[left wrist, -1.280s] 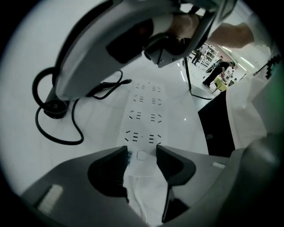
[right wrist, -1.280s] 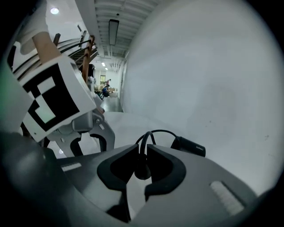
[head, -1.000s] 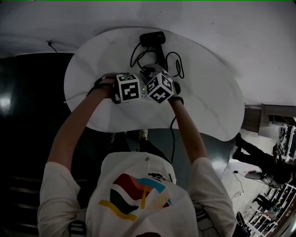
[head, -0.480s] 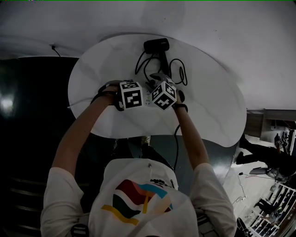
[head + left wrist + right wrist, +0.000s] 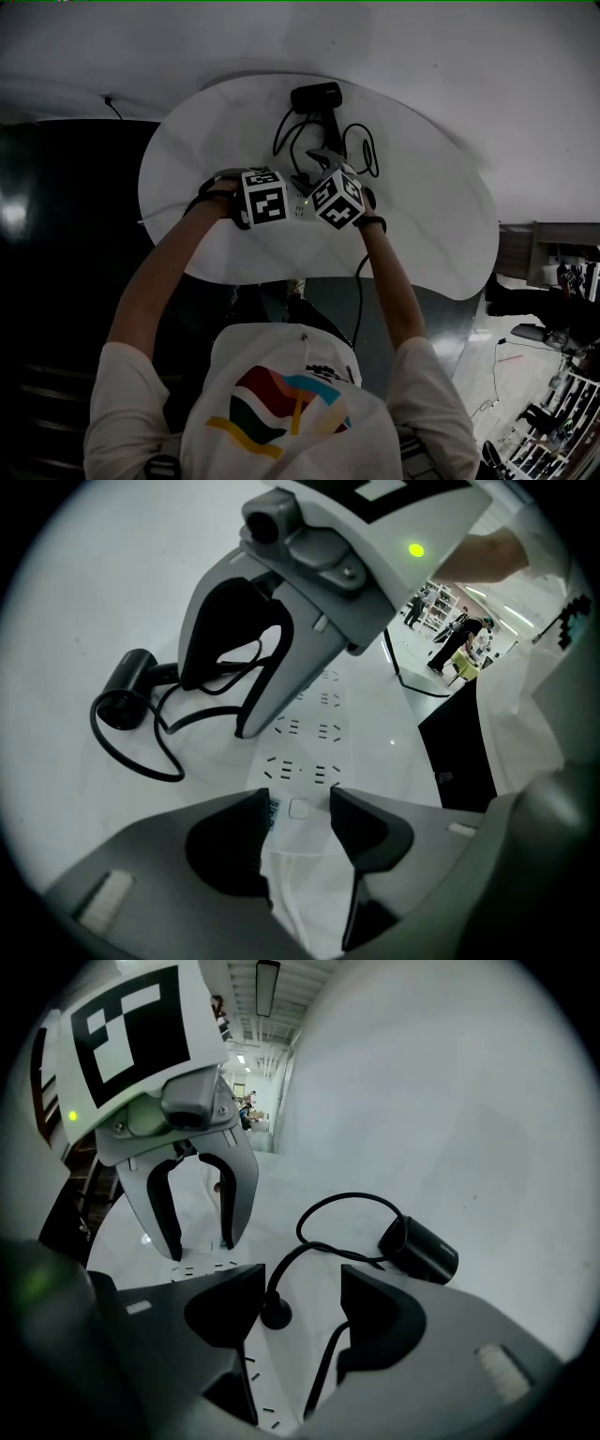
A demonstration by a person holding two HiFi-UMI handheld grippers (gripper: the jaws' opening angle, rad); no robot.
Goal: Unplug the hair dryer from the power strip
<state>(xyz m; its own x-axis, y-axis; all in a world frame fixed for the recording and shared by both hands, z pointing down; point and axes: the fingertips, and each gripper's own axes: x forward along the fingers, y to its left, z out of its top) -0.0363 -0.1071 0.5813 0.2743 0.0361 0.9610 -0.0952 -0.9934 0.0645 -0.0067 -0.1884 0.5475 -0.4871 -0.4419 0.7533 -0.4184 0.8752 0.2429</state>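
A black hair dryer [image 5: 316,95] lies at the far side of the round white table [image 5: 431,216], its cord looping back to a round black plug [image 5: 275,1313]. The plug sits over the white power strip [image 5: 314,733], between the jaws of my right gripper [image 5: 302,1283]. Those jaws are opening and neither pad touches the plug. Whether the plug's pins are in a socket I cannot tell. My left gripper [image 5: 300,799] is shut on the strip's switch end, one pad on each long side. In the head view both marker cubes sit side by side, left [image 5: 264,197] and right [image 5: 339,197].
A second black cord [image 5: 356,281] runs off the table's near edge toward the floor. Dark floor surrounds the table on the left and front. The hair dryer's cord loops [image 5: 361,150] lie just beyond the grippers.
Both grippers stay side by side over the strip; only the head view's framing has shifted a little. From above no change in the jaws shows.
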